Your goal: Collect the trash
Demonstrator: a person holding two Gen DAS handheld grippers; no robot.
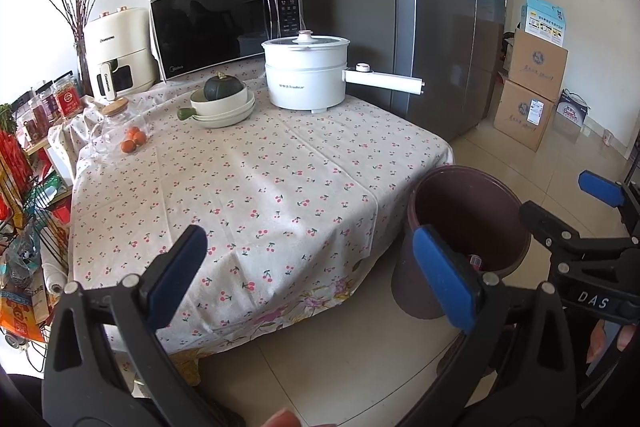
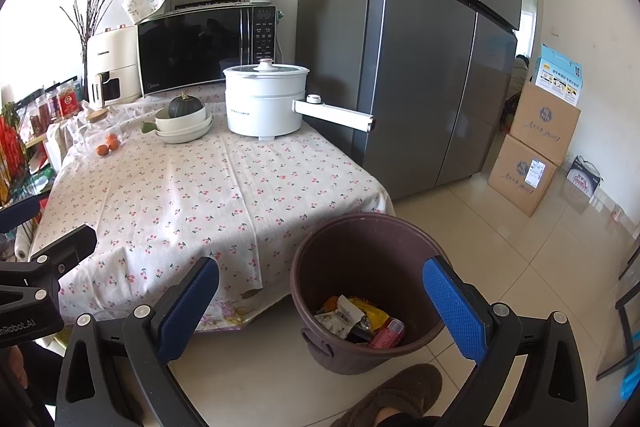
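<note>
Left wrist view
- Left hand-held gripper: released, jaws spread wide, nothing between them; it hangs over the near edge of the surface.
- Surface: the cherry-print cloth shows no loose trash on its near half; only cookware, bowls and fruit sit at the far end.
- Trash bin: on the floor just right of the surface, partly behind this gripper's right finger; only a scrap of its contents shows.
- Right hand-held gripper: seen at the right edge, beside the bin.

Right wrist view
- Right hand-held gripper: released and empty, jaws wide apart.
- Trash bin: stands upright, straight ahead and below, framed between the fingers, its mouth open upward.
- Trash: wrappers and a can lie at the bottom of the bin.
- Nearer hand: the right, judging by the framing; the left faces the surface instead.
- Progress: collection looks finished or nearly so, as I see nothing left to pick up.
</note>
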